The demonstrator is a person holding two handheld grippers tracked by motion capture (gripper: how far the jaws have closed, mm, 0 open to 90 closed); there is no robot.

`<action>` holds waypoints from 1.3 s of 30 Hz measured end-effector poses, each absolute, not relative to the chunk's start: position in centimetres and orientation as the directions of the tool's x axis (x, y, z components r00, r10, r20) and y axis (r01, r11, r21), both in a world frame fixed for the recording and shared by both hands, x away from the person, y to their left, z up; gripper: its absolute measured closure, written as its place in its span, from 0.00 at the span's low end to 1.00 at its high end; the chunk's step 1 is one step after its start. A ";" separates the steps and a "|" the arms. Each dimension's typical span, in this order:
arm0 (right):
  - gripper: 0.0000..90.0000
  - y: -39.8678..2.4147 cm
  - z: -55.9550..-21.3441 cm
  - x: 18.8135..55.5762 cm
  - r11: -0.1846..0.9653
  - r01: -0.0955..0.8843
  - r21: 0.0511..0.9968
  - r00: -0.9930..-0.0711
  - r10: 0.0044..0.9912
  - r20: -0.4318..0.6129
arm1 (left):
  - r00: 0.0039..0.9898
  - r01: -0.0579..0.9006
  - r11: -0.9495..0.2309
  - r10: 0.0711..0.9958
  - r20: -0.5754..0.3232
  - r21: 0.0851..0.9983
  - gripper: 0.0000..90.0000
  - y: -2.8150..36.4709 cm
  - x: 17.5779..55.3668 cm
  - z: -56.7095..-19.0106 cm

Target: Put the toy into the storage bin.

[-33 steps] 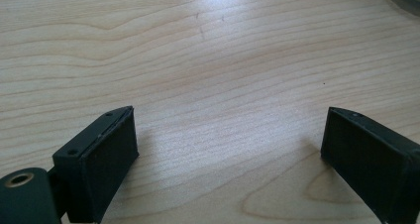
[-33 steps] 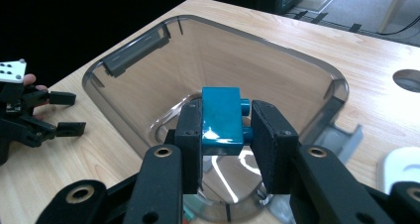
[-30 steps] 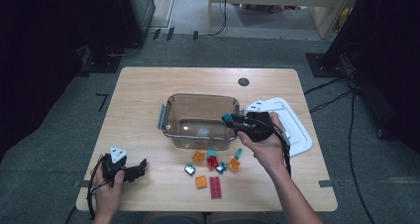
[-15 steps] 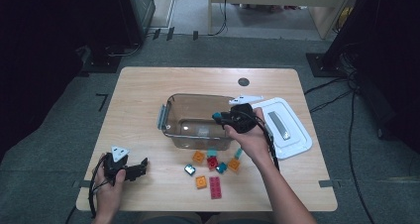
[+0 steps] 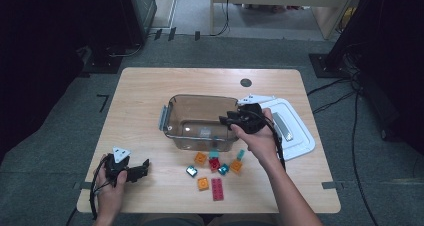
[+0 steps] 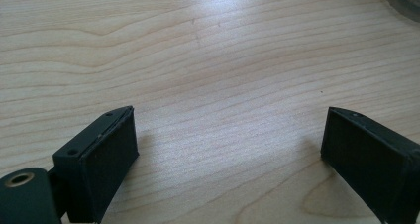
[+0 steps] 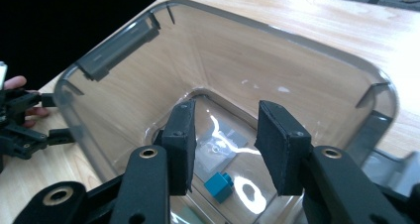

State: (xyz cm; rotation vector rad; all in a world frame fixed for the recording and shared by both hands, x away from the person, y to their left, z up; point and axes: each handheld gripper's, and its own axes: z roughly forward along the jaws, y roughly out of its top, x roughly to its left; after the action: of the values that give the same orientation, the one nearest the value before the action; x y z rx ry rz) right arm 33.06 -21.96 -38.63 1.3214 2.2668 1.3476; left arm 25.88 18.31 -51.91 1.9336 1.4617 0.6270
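Inside clear plastic bin (image 7: 307, 55), teal block (image 7: 218, 186) (studded)

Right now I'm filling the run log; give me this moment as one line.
right tool: open over clear bin, jaws just opened | teal brick: on bin floor | left tool: open, empty, on table

White lid (image 5: 292, 131) on wooden table (image 5: 145, 93), dark, perhaps metal, disc (image 5: 245, 82), floor cables (image 5: 325, 93)

1 block (image 7: 219, 186) lies in the container (image 5: 172, 117), lid (image 5: 295, 136) at its right.
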 end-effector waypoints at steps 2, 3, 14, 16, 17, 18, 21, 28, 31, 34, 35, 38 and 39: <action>0.66 -22.4 -38.2 32.6 0.187 0.587 0.788 -0.584 0.771 0.252 | 0.272 0.664 -0.189 0.962 0.001 0.724 0.08 18.3 25.9 -51.9; 0.66 -22.7 -38.0 32.3 0.185 0.581 0.793 -0.584 0.774 0.247 | 0.272 0.664 -0.189 0.962 0.001 0.724 0.08 18.3 25.9 -51.9; 0.65 -25.9 -37.1 29.0 0.148 0.550 0.822 -0.567 0.788 0.238 | 0.273 0.665 -0.189 0.962 0.001 0.723 0.08 18.3 25.9 -51.9; 0.65 -26.4 -37.2 28.2 0.147 0.551 0.822 -0.565 0.790 0.238 | 0.273 0.665 -0.189 0.962 0.001 0.723 0.08 18.3 25.9 -51.9; 0.65 -26.7 -37.4 27.9 0.147 0.548 0.824 -0.564 0.792 0.234 | 0.273 0.665 -0.189 0.962 0.001 0.722 0.08 18.3 25.9 -51.9; 0.65 -26.9 -37.6 27.6 0.148 0.547 0.824 -0.562 0.794 0.231 | 0.273 0.665 -0.190 0.962 0.001 0.722 0.08 18.3 25.9 -51.9; 0.64 -27.6 -38.4 26.4 0.141 0.550 0.824 -0.555 0.799 0.233 | 0.272 0.665 -0.188 0.962 0.000 0.723 0.08 18.3 25.9 -51.9; 0.64 -28.7 -42.3 24.3 0.131 0.564 0.815 -0.524 0.820 0.231 | 0.273 0.665 -0.189 0.962 0.001 0.722 0.08 18.3 25.9 -51.9; 0.64 -28.9 -44.1 23.8 0.122 0.573 0.811 -0.527 0.812 0.250 | 0.273 0.665 -0.189 0.962 0.001 0.722 0.08 18.3 25.9 -51.9; 0.64 -28.8 -45.9 23.5 0.147 0.583 0.799 -0.545 0.800 0.250 | 0.273 0.665 -0.189 0.962 0.000 0.722 0.08 18.3 25.9 -51.9; 0.64 -28.6 -46.3 23.5 0.167 0.587 0.792 -0.552 0.798 0.241 | 0.274 0.665 -0.190 0.962 0.000 0.722 0.08 18.3 25.9 -51.9; 0.61 -28.2 -47.3 23.4 0.173 0.607 0.776 -0.557 0.789 0.260 | 0.275 0.665 -0.190 0.962 0.000 0.722 0.08 18.3 25.9 -51.9; 0.60 -27.8 -47.7 23.4 0.198 0.607 0.769 -0.564 0.790 0.241 | 0.275 0.665 -0.190 0.961 0.000 0.722 0.08 18.3 25.9 -51.9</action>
State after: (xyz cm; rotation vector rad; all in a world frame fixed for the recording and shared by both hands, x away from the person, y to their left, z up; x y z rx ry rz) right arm 23.39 -27.77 -47.72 1.3427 2.2626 1.2977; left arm 25.87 18.30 -51.90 1.9362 1.4601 0.6238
